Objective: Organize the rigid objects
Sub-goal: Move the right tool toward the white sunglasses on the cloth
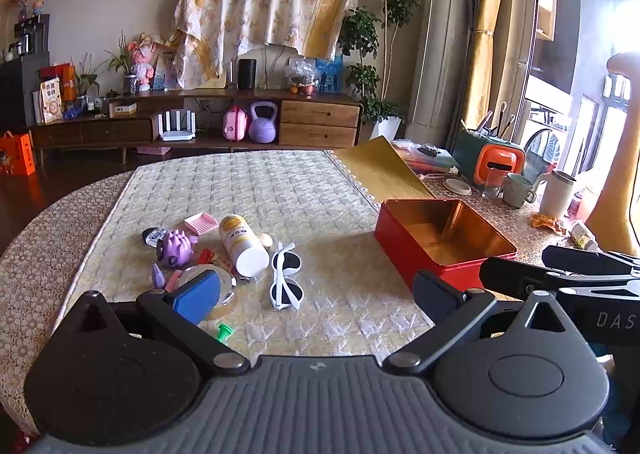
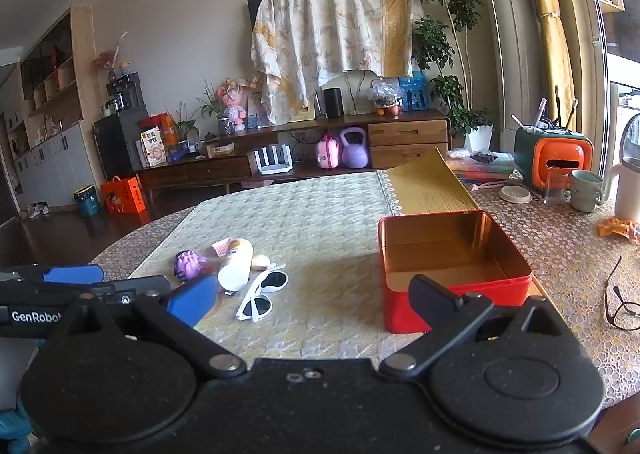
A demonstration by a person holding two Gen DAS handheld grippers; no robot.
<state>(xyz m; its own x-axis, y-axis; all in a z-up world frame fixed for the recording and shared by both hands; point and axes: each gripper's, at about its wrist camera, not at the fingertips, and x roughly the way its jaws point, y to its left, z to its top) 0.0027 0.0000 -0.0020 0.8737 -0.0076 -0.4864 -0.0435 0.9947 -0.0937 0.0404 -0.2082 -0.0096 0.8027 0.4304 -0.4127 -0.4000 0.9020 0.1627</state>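
Observation:
A red tin box [image 1: 444, 238] with a gold inside stands open and empty on the quilted table mat; it also shows in the right wrist view [image 2: 452, 270]. Left of it lies a pile: white sunglasses [image 1: 286, 276], a white and yellow bottle [image 1: 242, 244] on its side, a purple spiky toy [image 1: 178, 248], a pink soap dish [image 1: 200, 223], a round compact mirror [image 1: 224, 290] and a small green piece [image 1: 225, 333]. My left gripper [image 1: 316, 300] is open and empty above the mat near the sunglasses. My right gripper [image 2: 316, 300] is open and empty between the pile and the box.
The gold lid [image 1: 380, 170] leans behind the box. At the right stand an orange and green holder [image 1: 496, 162], mugs [image 1: 518, 190], a white jug [image 1: 558, 194] and black spectacles [image 2: 620, 302]. A TV cabinet [image 1: 200, 122] lines the far wall.

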